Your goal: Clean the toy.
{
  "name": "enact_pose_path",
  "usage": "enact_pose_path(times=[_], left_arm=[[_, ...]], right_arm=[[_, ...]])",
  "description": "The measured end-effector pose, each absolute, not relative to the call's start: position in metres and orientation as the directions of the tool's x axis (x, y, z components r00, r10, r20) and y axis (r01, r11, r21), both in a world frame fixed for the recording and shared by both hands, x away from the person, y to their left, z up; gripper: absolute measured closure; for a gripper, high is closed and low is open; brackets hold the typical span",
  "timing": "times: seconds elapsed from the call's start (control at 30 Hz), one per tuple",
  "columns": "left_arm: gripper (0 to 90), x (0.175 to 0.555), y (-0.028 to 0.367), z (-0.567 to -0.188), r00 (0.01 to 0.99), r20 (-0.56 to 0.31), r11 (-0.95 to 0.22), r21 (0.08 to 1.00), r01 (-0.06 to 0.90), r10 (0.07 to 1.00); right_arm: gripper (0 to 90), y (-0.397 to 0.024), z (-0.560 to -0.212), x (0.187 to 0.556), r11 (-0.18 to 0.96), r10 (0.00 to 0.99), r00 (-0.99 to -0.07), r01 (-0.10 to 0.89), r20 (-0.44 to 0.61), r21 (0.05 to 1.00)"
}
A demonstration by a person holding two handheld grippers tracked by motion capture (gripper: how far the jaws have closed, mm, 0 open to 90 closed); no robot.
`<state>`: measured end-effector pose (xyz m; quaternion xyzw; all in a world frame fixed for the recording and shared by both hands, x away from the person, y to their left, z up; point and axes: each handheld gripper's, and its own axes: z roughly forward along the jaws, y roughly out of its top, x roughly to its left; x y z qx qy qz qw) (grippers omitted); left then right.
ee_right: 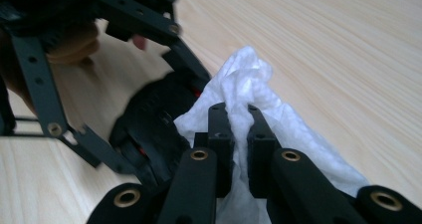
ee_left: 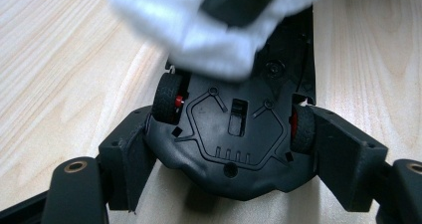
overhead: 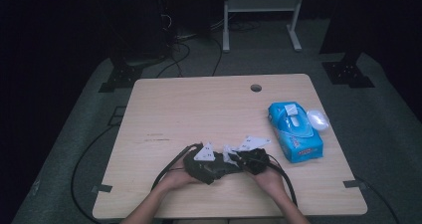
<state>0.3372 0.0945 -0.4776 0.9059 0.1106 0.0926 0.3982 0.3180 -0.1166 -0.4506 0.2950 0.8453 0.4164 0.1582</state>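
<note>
The toy car (ee_left: 234, 139) is lying underside-up, clamped in my left gripper (ee_left: 234, 184), while I'm pressing the wipe (ee_right: 259, 109), pinched tight in my right gripper (ee_right: 239, 119), firmly along its chassis.

Recording lab or studio setup, not home. Bare light-wood table (overhead: 209, 109) with cable hole (overhead: 256, 88) stands alone on grey carpet. Black curtains surround table on far side and both flanks. Black stand bases (overhead: 119, 77) bolted to floor just beyond table's far corners. Cables (overhead: 181, 52) trail across carpet behind table. White metal frame (overhead: 261, 15) farther back.
</note>
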Motion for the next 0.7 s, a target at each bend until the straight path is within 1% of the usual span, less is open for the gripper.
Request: enact_pose_path(times=[0.1,0.17,0.27,0.4,0.47,0.7], left_arm=[[23.9,0.337,0.096,-0.478,0.957,0.078,-0.657,0.742,0.130,0.278],[24.0,0.338,0.097,-0.478,0.957,0.077,-0.657,0.742,0.132,0.278],[24.0,0.338,0.095,-0.477,0.957,0.083,-0.658,0.742,0.128,0.279],[24.0,0.338,0.095,-0.477,0.958,0.080,-0.660,0.740,0.129,0.276],[24.0,0.338,0.096,-0.478,0.957,0.078,-0.658,0.741,0.132,0.279],[24.0,0.338,0.096,-0.478,0.958,0.079,-0.659,0.742,0.128,0.275]], right_arm=[[84.4,-0.110,-0.450,0.321,0.493,0.619,-0.784,0.355,-0.034,0.794],[84.5,-0.115,-0.449,0.323,0.481,0.641,-0.766,0.367,-0.035,0.796],[84.4,-0.123,-0.447,0.328,0.448,0.670,-0.742,0.400,-0.004,0.799],[84.4,-0.109,-0.449,0.326,0.477,0.641,-0.767,0.367,-0.030,0.799],[84.4,-0.108,-0.449,0.327,0.478,0.636,-0.771,0.366,-0.027,0.799],[84.5,-0.144,-0.446,0.323,0.436,0.700,-0.714,0.403,-0.022,0.804]])
